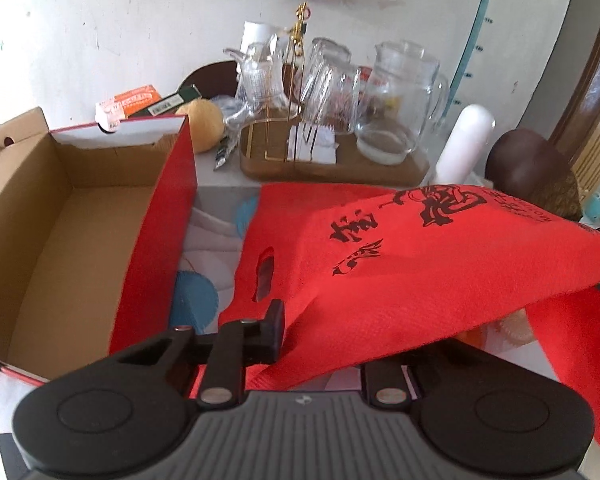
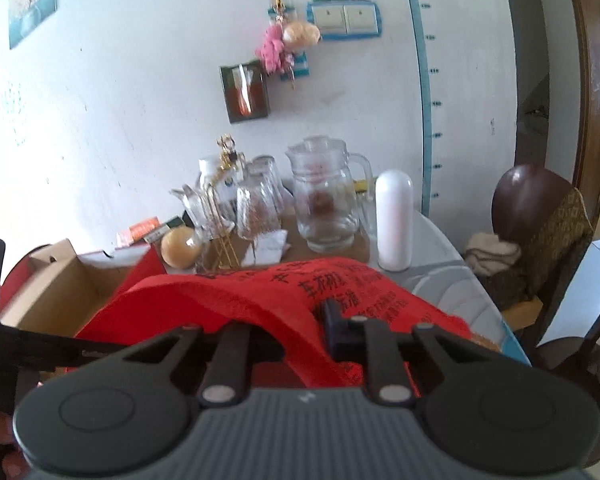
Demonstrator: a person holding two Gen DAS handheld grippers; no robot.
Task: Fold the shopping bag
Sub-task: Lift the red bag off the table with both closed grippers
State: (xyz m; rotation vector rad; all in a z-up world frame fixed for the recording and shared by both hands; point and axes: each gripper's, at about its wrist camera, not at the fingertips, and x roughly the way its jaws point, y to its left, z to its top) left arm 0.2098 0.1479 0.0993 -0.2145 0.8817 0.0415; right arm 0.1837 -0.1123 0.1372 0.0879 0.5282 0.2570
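The shopping bag [image 1: 400,264] is red non-woven fabric with black printed characters and a cut-out handle hole [image 1: 265,272]. It hangs lifted above the table, sagging between both grippers. In the left wrist view my left gripper [image 1: 296,322] is shut on the bag's near edge; its left finger [image 1: 275,330] shows, while the fabric drapes over the right one. In the right wrist view my right gripper [image 2: 308,316] is shut on a fold of the bag [image 2: 260,292]; the right finger [image 2: 332,320] shows and cloth hides the left one.
An open cardboard box [image 1: 80,240] with red outer walls stands left of the bag. Behind it, a brown tray [image 1: 380,172] holds glasses and a glass jug [image 1: 400,100]. A white bottle [image 1: 466,140] and a brown chair [image 1: 528,164] are at the right.
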